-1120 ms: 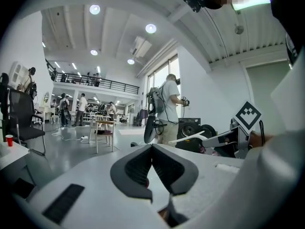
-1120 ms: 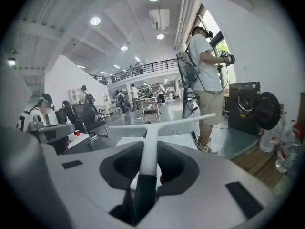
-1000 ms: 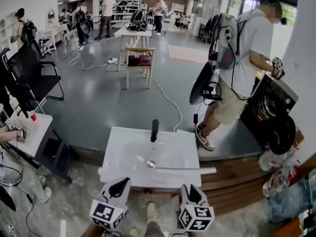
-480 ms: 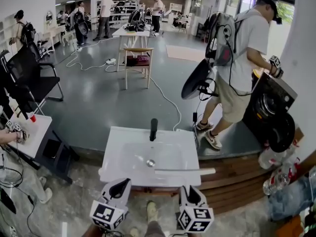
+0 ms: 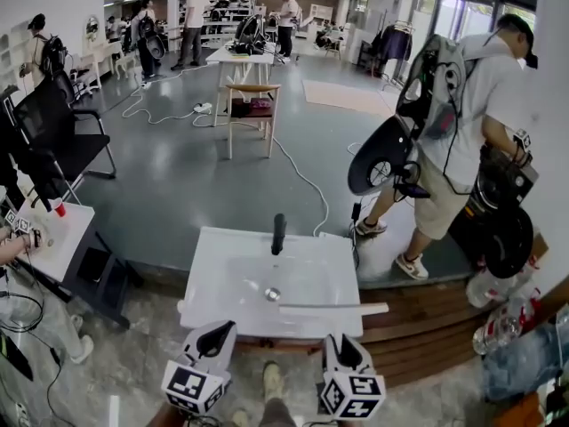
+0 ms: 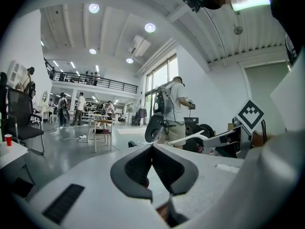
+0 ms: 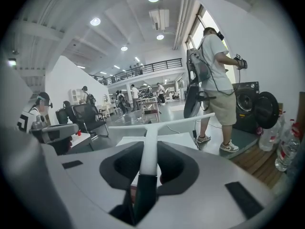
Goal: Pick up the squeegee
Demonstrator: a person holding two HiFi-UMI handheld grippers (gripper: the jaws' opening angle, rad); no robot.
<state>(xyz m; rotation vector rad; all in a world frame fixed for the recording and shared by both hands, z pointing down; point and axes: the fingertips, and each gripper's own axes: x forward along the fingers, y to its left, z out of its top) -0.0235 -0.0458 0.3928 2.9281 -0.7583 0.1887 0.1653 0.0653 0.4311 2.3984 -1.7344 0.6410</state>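
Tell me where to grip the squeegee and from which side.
Grip the squeegee by its straight handle, coming from the near end, opposite the blade. The narrow stem fits between jaws, while the long crossbar would tip if held off-centre. The right gripper is shut on the handle this way.

Open bowl ahead, crowded right flank

The sink (image 5: 222,278) is bare across its middle; only the black faucet (image 5: 278,234) stands upright at its far rim. The squeegee (image 5: 333,308) blade lies across the sink's near right edge, barring the way in front of the right hand-held gripper (image 5: 340,343), while the left hand-held gripper (image 5: 222,330) faces open basin. To the right, a person (image 5: 484,78) stands close by a washing machine (image 5: 498,207).
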